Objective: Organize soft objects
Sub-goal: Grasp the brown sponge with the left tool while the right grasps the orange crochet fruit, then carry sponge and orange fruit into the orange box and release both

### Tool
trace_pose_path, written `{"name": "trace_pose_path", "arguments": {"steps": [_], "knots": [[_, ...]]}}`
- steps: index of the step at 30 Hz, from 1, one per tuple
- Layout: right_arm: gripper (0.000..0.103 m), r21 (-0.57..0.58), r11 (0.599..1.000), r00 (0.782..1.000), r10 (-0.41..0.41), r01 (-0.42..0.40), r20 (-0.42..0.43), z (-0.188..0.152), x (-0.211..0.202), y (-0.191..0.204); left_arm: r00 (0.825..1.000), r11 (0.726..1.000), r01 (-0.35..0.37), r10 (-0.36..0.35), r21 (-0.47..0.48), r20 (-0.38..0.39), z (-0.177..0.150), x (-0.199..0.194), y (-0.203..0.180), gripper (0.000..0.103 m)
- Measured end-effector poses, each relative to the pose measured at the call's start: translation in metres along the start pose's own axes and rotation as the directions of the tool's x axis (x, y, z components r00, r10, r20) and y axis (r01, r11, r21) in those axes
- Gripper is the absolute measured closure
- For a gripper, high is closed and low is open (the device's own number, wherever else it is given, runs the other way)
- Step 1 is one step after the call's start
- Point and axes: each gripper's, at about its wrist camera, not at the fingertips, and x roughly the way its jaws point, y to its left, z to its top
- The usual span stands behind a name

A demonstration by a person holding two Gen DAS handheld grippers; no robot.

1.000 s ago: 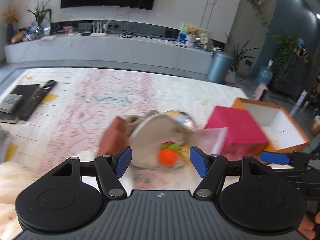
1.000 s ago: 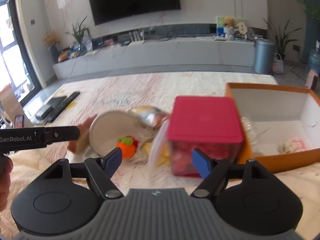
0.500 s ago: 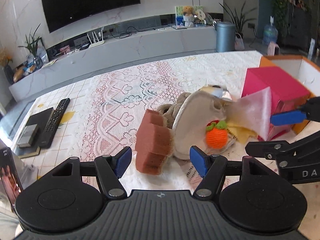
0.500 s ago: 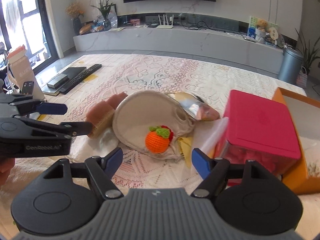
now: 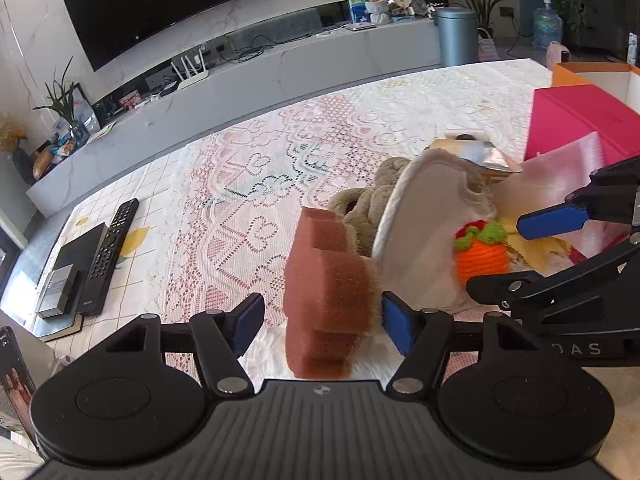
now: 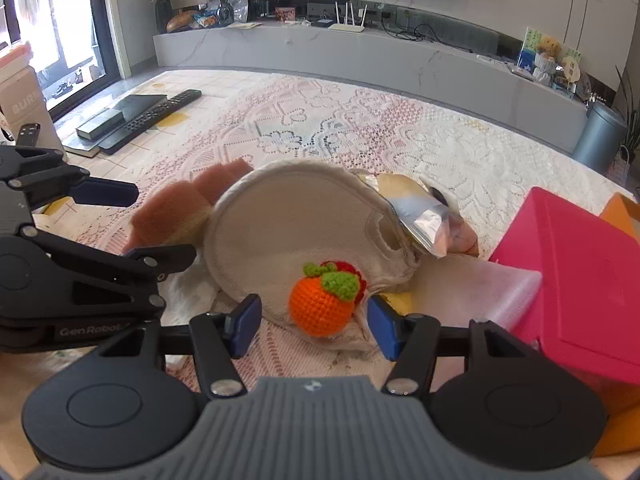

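Note:
A pile of soft things lies on the lace tablecloth. A brown sponge [image 5: 326, 292] stands between the open fingers of my left gripper [image 5: 322, 324]; it also shows in the right wrist view [image 6: 176, 212]. A cream round pad [image 6: 288, 236] leans on a tan plush [image 5: 368, 208]. An orange crocheted fruit [image 6: 320, 306] sits between the open fingers of my right gripper [image 6: 314, 326]; it also shows in the left wrist view [image 5: 480, 254]. Neither gripper is closed on anything.
A pink box [image 6: 580, 276] and an orange open box [image 5: 592, 74] stand to the right. A silver foil pouch [image 6: 416, 208] and a translucent pink bag [image 6: 480, 288] lie in the pile. A remote [image 5: 110, 252] and dark boxes [image 5: 66, 276] lie at the far left.
Both grippers have moved forward and left toward the pile. The sponge now sits between the left fingers and the orange fruit between the right fingers. Both stayed open.

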Motion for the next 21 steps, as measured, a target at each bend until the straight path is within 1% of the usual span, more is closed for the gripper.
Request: {"name": "trace_pose_path", "arguments": {"steps": [2,4,6,7,8,9,10,13,16,17,21], "knots": [[0.044,0.004,1.0,1.0,0.001,-0.001,-0.007,0.003,0.008,-0.001,1.0,1.0,-0.002,0.002,-0.008,-0.003,0.0,0.004,0.001,0.035],[0.045,0.002,1.0,1.0,-0.005,0.005,-0.012,0.006,0.015,-0.002,1.0,1.0,0.005,-0.005,-0.022,-0.005,0.0,0.007,0.003,0.038],[0.048,0.007,1.0,1.0,-0.004,0.004,-0.02,0.007,0.021,-0.002,1.0,0.999,0.017,-0.017,-0.035,-0.004,-0.002,0.008,0.004,0.047],[0.05,0.007,1.0,1.0,-0.005,0.005,-0.024,0.008,0.024,-0.002,1.0,0.999,0.014,-0.014,-0.04,-0.004,-0.003,0.008,0.005,0.056],[0.051,0.006,1.0,1.0,-0.011,0.011,-0.026,0.008,0.026,-0.002,1.0,0.999,0.004,-0.004,-0.042,-0.004,-0.003,0.009,0.005,0.06],[0.054,0.003,1.0,0.999,-0.021,0.021,-0.029,0.008,0.028,-0.001,1.0,0.999,0.002,-0.002,-0.049,-0.002,-0.004,0.009,0.006,0.064],[0.056,0.003,1.0,0.999,-0.027,0.027,-0.03,0.008,0.03,-0.002,1.0,0.998,0.003,-0.003,-0.06,0.003,-0.004,0.008,0.007,0.064],[0.057,0.004,1.0,0.999,-0.024,0.024,-0.024,0.009,0.031,-0.002,1.0,0.996,-0.001,0.002,-0.085,0.017,-0.005,0.006,0.011,0.066],[0.061,-0.006,1.0,0.999,-0.03,0.03,-0.023,0.009,0.03,0.0,0.999,0.995,-0.012,0.016,-0.095,0.04,-0.005,0.0,0.012,0.067],[0.061,-0.009,0.999,0.999,-0.034,0.033,-0.02,0.009,0.029,0.001,0.999,0.995,-0.015,0.019,-0.095,0.05,-0.005,-0.002,0.012,0.067],[0.062,-0.01,1.0,1.0,-0.005,0.005,0.001,0.01,0.016,0.005,0.995,0.994,-0.041,0.05,-0.103,0.09,-0.004,-0.016,0.011,0.068]]}}
